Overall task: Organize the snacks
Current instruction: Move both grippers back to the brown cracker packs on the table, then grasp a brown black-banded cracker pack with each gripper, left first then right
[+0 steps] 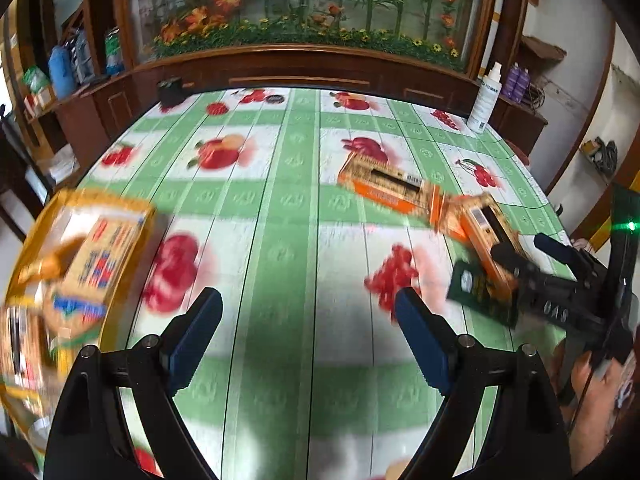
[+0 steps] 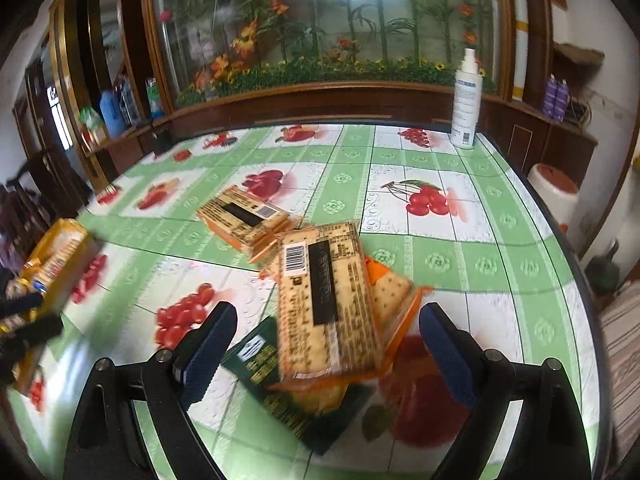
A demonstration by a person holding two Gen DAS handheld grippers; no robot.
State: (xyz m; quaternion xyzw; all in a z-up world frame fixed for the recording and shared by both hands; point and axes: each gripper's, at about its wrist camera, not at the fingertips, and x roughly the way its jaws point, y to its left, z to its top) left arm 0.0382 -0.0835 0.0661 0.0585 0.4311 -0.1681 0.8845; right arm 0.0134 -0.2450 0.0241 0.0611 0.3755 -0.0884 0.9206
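Some snacks were already gathered in the yellow box (image 1: 36, 280), three packets (image 2: 328, 300) were left on the worktop (image 1: 280, 240), and both grippers' fingers (image 2: 210, 344) were spread, nothing pinched

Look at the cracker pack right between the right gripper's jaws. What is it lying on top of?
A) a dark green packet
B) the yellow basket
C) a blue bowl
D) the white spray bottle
A: in the right wrist view the cracker pack lies partly over a dark green packet on the tablecloth, with the right gripper open around it.
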